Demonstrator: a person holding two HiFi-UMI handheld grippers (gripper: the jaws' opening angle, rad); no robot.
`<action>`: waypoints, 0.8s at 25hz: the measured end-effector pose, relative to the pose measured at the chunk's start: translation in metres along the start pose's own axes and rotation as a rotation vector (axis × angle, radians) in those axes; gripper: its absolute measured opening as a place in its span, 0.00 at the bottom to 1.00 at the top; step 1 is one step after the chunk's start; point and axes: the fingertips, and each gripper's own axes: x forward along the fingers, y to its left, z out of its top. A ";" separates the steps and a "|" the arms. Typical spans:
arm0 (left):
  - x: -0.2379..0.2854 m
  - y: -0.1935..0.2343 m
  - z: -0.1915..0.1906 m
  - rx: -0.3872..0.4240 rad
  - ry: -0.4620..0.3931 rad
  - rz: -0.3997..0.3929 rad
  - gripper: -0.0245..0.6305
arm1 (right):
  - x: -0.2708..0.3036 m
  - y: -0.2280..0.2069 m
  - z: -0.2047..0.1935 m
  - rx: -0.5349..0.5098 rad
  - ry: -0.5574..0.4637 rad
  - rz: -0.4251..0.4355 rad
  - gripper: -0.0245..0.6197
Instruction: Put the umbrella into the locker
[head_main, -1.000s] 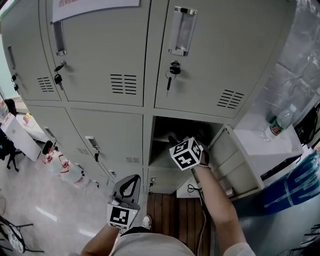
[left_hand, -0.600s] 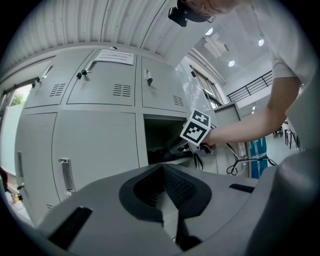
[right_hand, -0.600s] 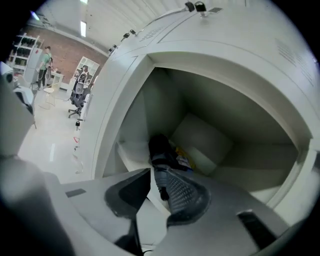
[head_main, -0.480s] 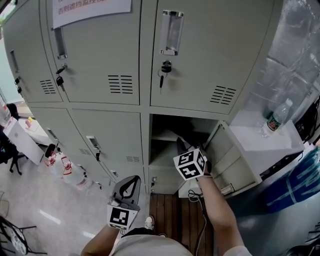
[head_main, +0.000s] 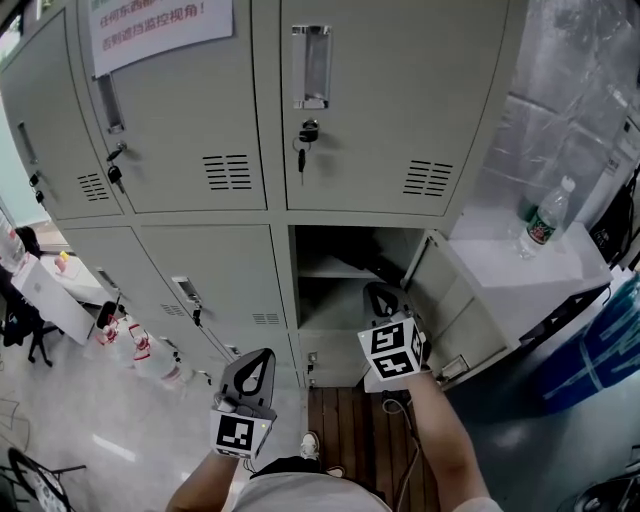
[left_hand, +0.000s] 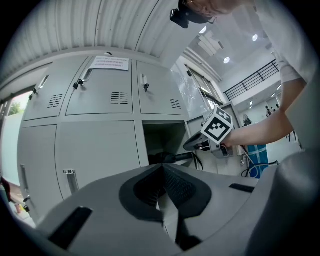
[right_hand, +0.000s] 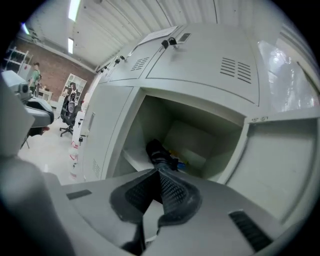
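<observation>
The black folded umbrella (right_hand: 159, 154) lies on the shelf inside the open lower locker (head_main: 335, 300), its handle end pointing outward; the left gripper view also catches the umbrella (left_hand: 172, 159). My right gripper (head_main: 384, 300) hangs just outside the locker's opening, jaws shut with nothing between them, apart from the umbrella. In its own view the right gripper (right_hand: 159, 173) points at the shelf. My left gripper (head_main: 259, 362) hovers lower left, in front of the closed neighbouring door, shut and empty. The locker door (head_main: 450, 310) stands swung open to the right.
A water bottle (head_main: 538, 222) stands on the white cabinet (head_main: 560, 270) right of the lockers. Spray bottles (head_main: 140, 345) sit on the floor at left. Keys (head_main: 303, 140) hang in the upper doors. A blue bin (head_main: 600, 350) is at the far right.
The right gripper has drawn back out of the locker toward me and its jaws have closed. The umbrella stays on the shelf. The left gripper has barely moved.
</observation>
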 end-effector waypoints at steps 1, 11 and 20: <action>0.000 -0.001 0.000 -0.003 -0.003 -0.001 0.07 | -0.006 -0.001 0.002 0.004 -0.010 -0.002 0.06; 0.008 -0.007 0.006 -0.015 -0.033 -0.030 0.07 | -0.057 0.013 0.002 0.110 -0.097 -0.007 0.06; 0.012 0.000 0.009 -0.041 -0.059 -0.035 0.07 | -0.113 -0.001 -0.011 0.234 -0.150 -0.061 0.06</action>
